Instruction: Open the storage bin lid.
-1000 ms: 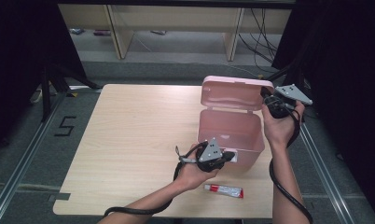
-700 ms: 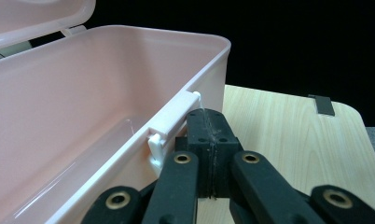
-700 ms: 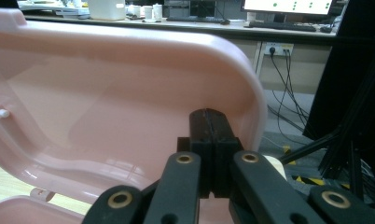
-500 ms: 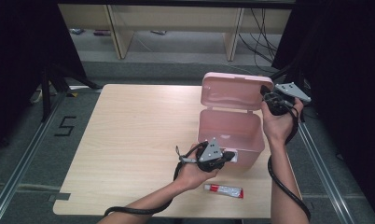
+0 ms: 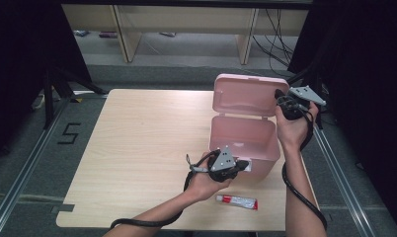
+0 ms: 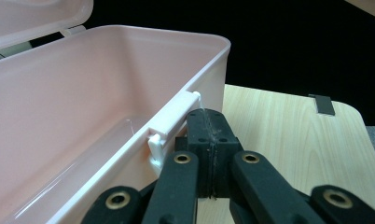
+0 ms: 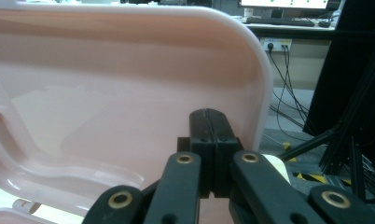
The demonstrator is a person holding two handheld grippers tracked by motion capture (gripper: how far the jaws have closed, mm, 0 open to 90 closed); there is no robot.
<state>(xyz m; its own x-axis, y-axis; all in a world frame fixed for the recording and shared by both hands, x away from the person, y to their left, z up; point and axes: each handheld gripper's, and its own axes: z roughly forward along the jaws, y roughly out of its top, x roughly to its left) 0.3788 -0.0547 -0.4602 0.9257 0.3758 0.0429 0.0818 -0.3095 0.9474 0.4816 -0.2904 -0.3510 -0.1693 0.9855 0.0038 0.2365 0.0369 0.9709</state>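
Left hand-held gripper (image 5: 242, 165) sitting clenched, grasping nothing, tips pressing against the front rim of the pink box (image 5: 241, 139) beside its white latch (image 6: 169, 125). Right hand-held gripper (image 5: 280, 98) likewise clenched and empty, resting against the raised lid (image 5: 248, 94) at its right edge. Box standing open near the counter's (image 5: 137, 148) right edge. Probably steadying box and lid before filling; next, likely releasing one hand-held gripper and reaching for the tube (image 5: 237, 201) by the near edge.
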